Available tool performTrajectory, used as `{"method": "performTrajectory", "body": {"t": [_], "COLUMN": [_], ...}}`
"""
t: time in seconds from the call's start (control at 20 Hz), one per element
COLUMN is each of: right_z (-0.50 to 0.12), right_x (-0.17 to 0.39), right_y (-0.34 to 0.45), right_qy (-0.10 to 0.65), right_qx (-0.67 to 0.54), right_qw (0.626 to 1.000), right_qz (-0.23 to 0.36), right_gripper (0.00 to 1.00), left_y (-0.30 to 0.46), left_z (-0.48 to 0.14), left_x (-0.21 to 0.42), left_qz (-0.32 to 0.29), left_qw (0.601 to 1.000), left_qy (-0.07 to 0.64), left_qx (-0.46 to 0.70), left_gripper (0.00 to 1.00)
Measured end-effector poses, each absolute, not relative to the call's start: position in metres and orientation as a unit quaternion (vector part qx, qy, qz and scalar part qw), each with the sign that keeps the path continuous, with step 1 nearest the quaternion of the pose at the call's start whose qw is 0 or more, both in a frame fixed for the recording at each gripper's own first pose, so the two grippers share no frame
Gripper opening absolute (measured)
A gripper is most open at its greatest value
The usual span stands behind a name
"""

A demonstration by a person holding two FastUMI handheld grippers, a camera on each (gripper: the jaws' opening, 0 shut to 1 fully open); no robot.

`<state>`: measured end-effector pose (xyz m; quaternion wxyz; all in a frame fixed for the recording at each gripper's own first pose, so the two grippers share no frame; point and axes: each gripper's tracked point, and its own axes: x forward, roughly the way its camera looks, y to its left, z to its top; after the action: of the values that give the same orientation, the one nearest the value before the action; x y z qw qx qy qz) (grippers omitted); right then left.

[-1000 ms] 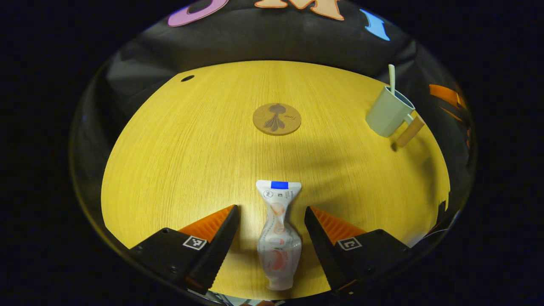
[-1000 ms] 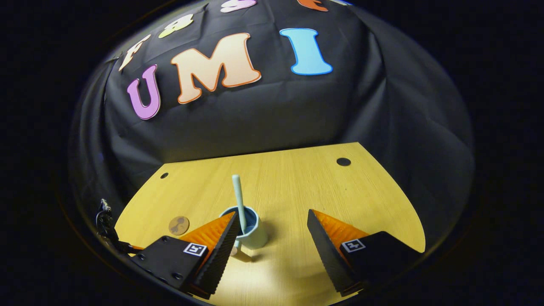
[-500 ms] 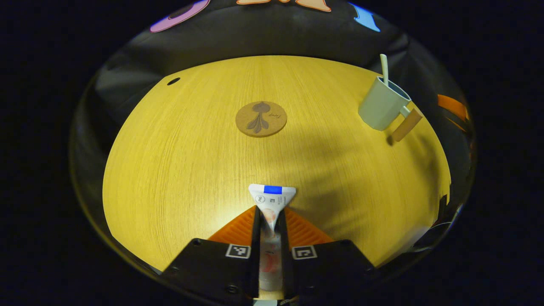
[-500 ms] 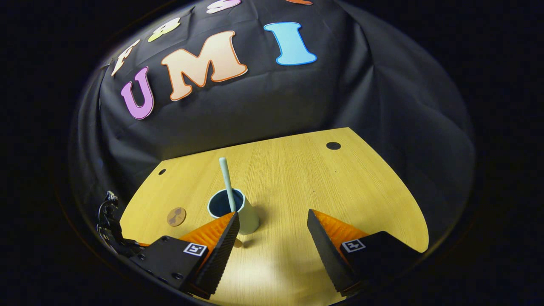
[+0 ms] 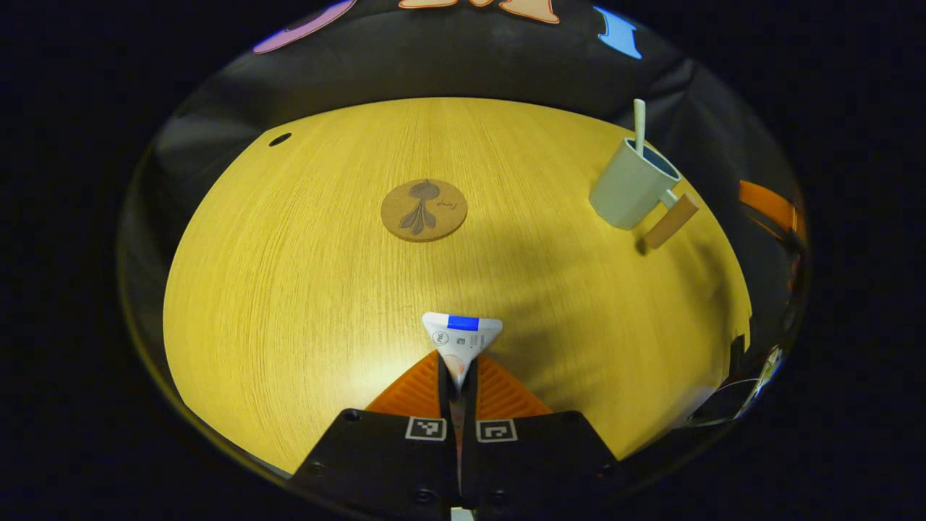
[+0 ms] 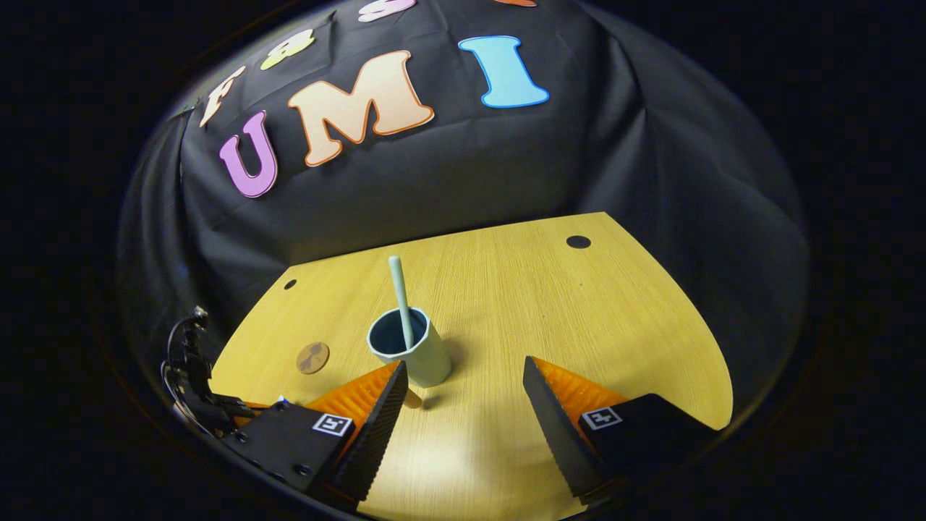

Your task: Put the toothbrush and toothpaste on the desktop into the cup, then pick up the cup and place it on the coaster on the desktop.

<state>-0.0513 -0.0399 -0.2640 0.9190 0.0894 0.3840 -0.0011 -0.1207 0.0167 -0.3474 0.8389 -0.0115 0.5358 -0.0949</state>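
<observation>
The toothpaste point(image 5: 461, 339) sits pinched between the two fingers of the left tongs point(image 5: 459, 383), which are pressed together on the tube's body; its flat crimped end with a blue stripe fans out just past the fingertips, low over the wooden worktop point(image 5: 304, 275). Farther ahead in the left gripper view lies the round cork coaster point(image 5: 424, 210), bare, with a dark leaf-like print. Well to its right stands the pale cup point(image 5: 628, 192), upright on the worktop, its wooden handle pointing toward the worktop's right edge, and the toothbrush point(image 5: 639, 124) stands in it, its handle rising above the rim.

In the right gripper view, the right tongs point(image 6: 463, 394) are spread wide and hold nothing, poised just short of the cup point(image 6: 412, 349), whose base sits close beside the left finger's tip. The toothbrush point(image 6: 399, 293) leans slightly inside it. The coaster point(image 6: 312, 357) lies to the cup's left.
</observation>
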Motion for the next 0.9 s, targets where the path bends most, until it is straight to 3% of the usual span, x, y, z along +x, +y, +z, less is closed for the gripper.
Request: {"method": "performTrajectory", "body": {"t": [0.6,0.9], "right_z": [-0.269,-0.277], "right_x": [-0.084,-0.104], "right_y": [-0.043,-0.054], "right_qy": [0.402,0.418], "right_qx": [0.105,0.109], "right_qw": [0.910,0.902], "right_qz": [0.007,0.005], "right_gripper": [0.99,0.95], "left_y": [-0.074,-0.113], "left_z": [-0.262,-0.225], "left_x": [-0.047,0.001], "left_qz": [-0.191,-0.208], "left_qw": [0.895,0.920], "left_qy": [0.400,0.321], "left_qx": [-0.047,-0.089], "left_gripper": [0.00,0.00]}}
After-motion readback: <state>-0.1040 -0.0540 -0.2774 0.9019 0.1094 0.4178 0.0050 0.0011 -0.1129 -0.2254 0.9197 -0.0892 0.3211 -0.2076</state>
